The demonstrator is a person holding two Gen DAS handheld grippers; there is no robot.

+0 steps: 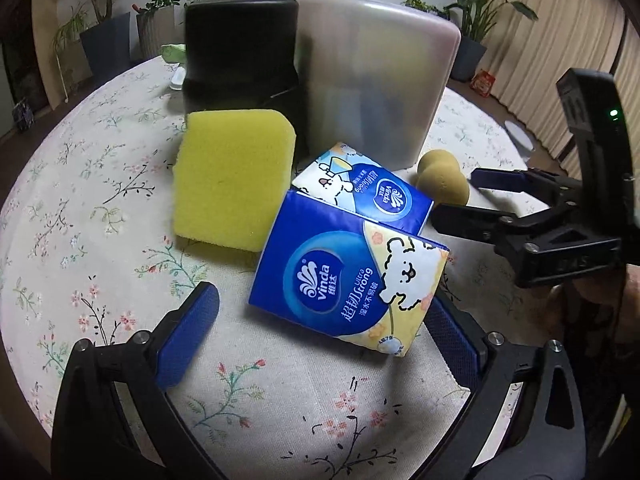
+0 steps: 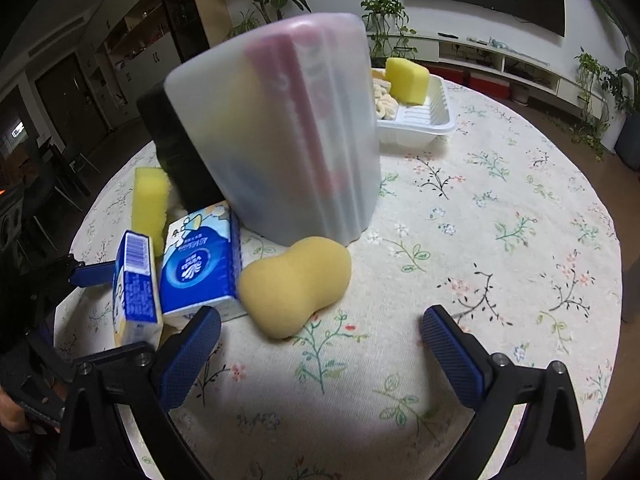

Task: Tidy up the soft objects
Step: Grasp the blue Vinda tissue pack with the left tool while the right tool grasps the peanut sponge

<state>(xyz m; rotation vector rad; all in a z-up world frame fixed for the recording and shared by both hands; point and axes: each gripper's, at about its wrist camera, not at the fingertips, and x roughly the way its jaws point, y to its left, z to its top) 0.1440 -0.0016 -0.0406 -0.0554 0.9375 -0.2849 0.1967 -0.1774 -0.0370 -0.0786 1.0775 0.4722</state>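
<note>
Two tissue packs, one (image 1: 344,268) near and one (image 1: 372,188) behind it, lie mid-table on the floral tablecloth (image 1: 100,208), below a frosted container (image 1: 372,80). Beside them sit a yellow sponge (image 1: 232,176) and a tan sponge (image 2: 296,284). The left gripper (image 1: 324,316) and the right gripper (image 2: 320,336) both gape, empty.

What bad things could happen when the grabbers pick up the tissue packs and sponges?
1. The two tissue packs lean against each other, so lifting the near one might tip the other.
2. The tall frosted container stands right behind the peanut-shaped sponge; a reach by the open right gripper could bump it.
3. The open left gripper and the right one work close together and might collide.
</note>
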